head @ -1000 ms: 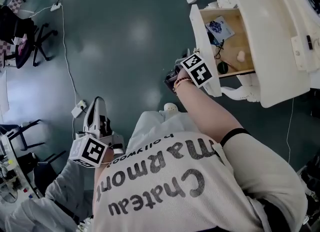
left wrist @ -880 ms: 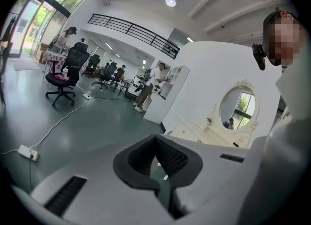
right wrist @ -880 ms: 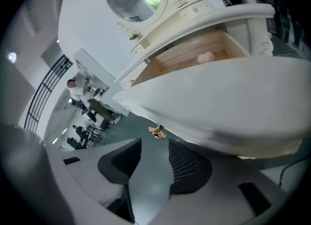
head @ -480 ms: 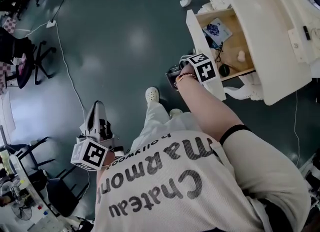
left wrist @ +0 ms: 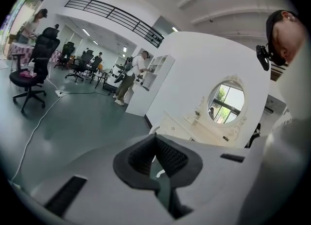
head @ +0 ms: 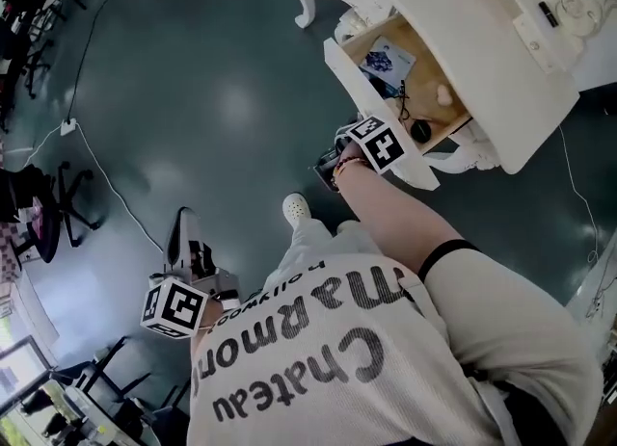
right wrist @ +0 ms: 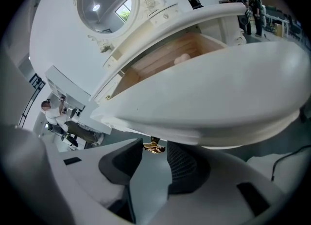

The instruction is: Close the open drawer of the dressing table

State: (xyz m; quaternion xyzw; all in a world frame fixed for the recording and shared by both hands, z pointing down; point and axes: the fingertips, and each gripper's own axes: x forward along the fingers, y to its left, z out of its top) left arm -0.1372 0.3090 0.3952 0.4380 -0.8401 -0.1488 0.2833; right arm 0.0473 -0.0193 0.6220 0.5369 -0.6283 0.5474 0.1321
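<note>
The white dressing table (head: 482, 39) stands at the top right with its drawer (head: 415, 83) pulled out, showing a wooden inside with a blue-and-white packet (head: 384, 59) and small items. My right gripper (right wrist: 154, 150), under its marker cube (head: 374, 144), sits at the white drawer front (right wrist: 209, 97). Its jaws are closing, and the small gold handle (right wrist: 154, 146) lies between the fingertips with room on either side. My left gripper (head: 181, 215) hangs low at the left over the bare floor, shut on nothing; its view shows the table (left wrist: 194, 129) far off.
A white cable (head: 106, 184) runs across the dark green floor, and office chairs (head: 48, 203) stand at the left edge. The person's white shoe (head: 296, 208) is below the drawer. People (left wrist: 129, 76) and a desk chair (left wrist: 31, 68) are in the far room.
The head view has swung, so the table sits more tilted and further up. The left gripper has drifted across the floor. The right gripper stays at the drawer front, and the drawer looks equally open.
</note>
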